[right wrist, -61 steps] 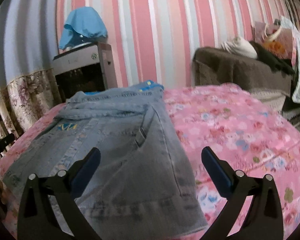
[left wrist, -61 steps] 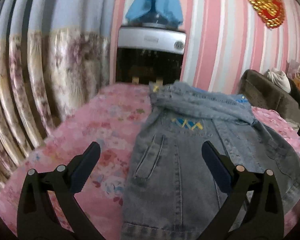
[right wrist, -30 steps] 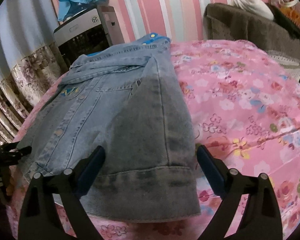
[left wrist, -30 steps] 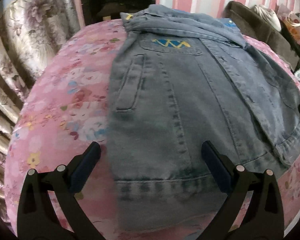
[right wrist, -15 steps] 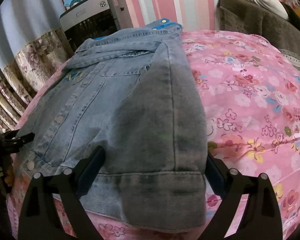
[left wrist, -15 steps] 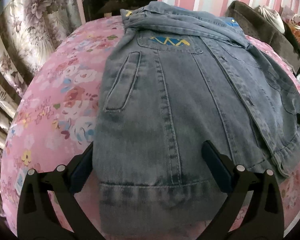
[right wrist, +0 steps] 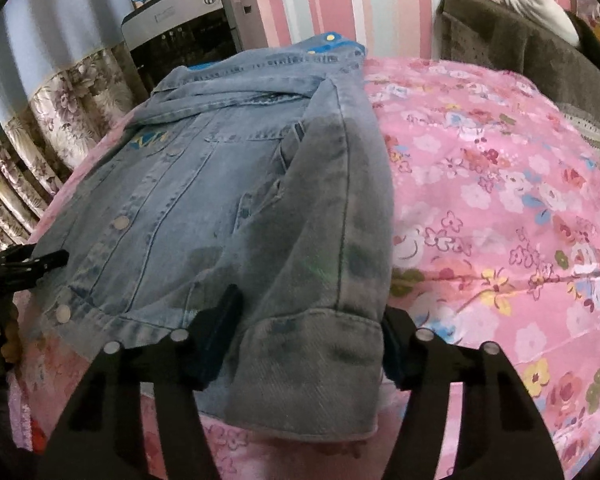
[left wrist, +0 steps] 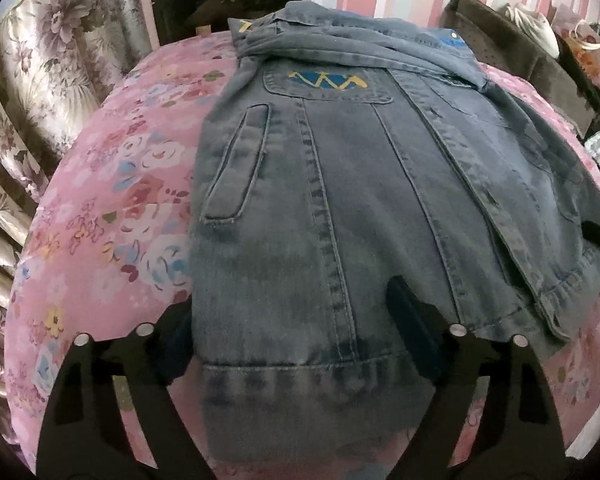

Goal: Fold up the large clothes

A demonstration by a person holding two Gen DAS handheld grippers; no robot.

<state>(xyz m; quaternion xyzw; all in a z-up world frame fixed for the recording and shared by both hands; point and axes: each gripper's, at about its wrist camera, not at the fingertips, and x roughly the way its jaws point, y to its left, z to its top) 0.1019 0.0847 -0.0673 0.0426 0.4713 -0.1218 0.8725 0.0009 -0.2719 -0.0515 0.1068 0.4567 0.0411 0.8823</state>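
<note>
A blue denim jacket [left wrist: 340, 184] lies front up on a pink floral bedspread [left wrist: 112, 200], sleeves folded in. In the left wrist view, my left gripper [left wrist: 296, 344] is open, its fingers astride the jacket's bottom hem at the left corner, one finger on top of the cloth and one beside its edge. In the right wrist view the jacket [right wrist: 204, 184] fills the left half. My right gripper [right wrist: 308, 344] is open, its fingers astride the folded sleeve cuff [right wrist: 312, 372] at the jacket's right hem corner. The left gripper [right wrist: 24, 264] shows at the far left.
A black and silver appliance [right wrist: 184, 32] with a blue cloth on it stands behind the bed by floral curtains [left wrist: 40, 80]. A brown sofa [right wrist: 512, 40] with white items stands at the back right. The striped pink wall is behind.
Both grippers have come down and forward onto the jacket's bottom hem. Their fingers now straddle the hem corners, and the jaws have narrowed slightly.
</note>
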